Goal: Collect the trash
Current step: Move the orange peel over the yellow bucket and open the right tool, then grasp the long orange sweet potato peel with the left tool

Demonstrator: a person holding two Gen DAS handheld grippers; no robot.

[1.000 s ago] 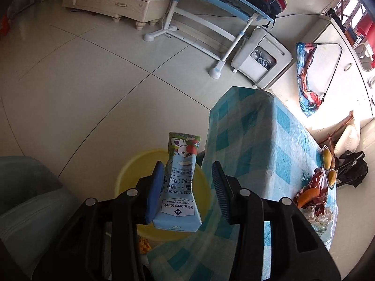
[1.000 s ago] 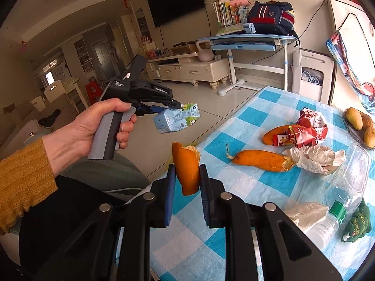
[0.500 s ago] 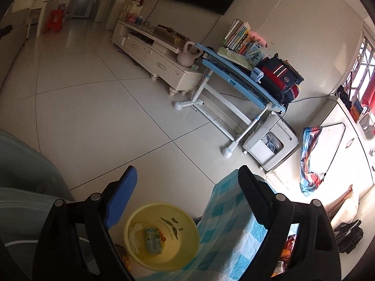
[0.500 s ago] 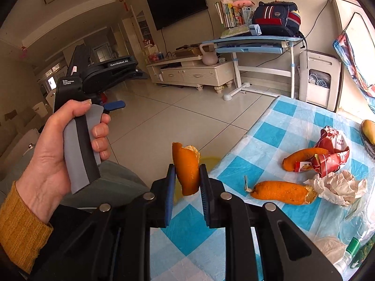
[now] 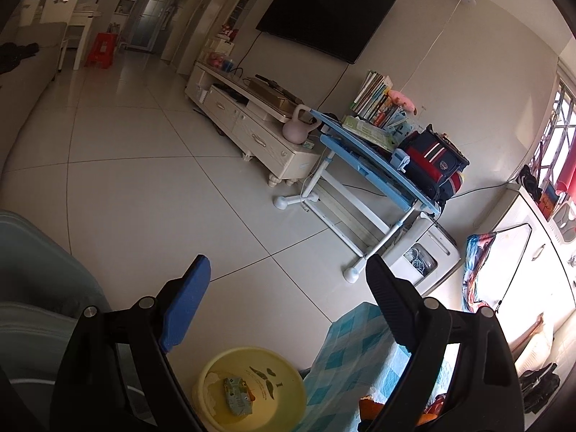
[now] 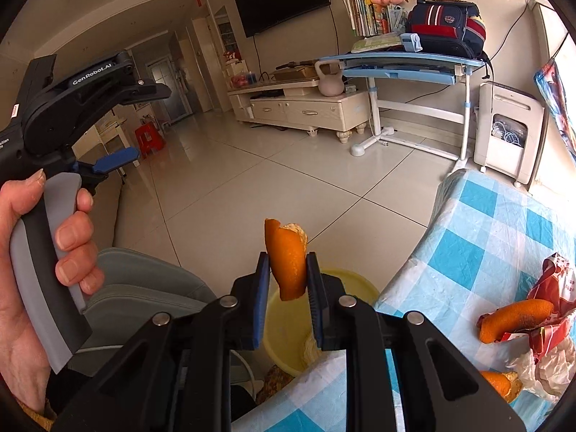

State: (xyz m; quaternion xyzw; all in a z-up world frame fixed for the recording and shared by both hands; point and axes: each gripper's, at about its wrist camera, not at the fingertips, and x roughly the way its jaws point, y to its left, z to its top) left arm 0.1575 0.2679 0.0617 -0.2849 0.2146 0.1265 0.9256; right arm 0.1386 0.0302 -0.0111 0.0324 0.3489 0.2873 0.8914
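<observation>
Tiles of pale glossy floor (image 5: 151, 187) fill most of the room, crossed by thin dark grout lines. At twelve o'clock in the left wrist view a black television (image 5: 325, 18) hangs on the wall, with a cream cabinet (image 5: 252, 133) beneath it and a pink kettlebell (image 5: 297, 129) on its end. At two o'clock stands a blue tilting desk (image 5: 374, 169) loaded with books and a navy backpack (image 5: 437, 163).

At five o'clock lies the corner of a table covered in a blue-and-white checked cloth (image 6: 496, 237). On it, in the right wrist view, rest a red wrapper (image 6: 556, 284), crumpled white paper (image 6: 540, 370) and two pieces of orange peel at four o'clock.

On the floor beside the table, at six o'clock, sits a yellow basin (image 5: 252, 385) with a small milk carton (image 5: 237, 396) lying inside it.

Held by the person's hand (image 6: 32, 280), the left gripper (image 5: 284, 284) has just been opening; its jaws stand wide with nothing between them, above the basin. The right gripper (image 6: 287, 277) has its jaws narrow, clamped on a curled strip of orange peel (image 6: 287, 257) standing upright over the near rim of the basin.
</observation>
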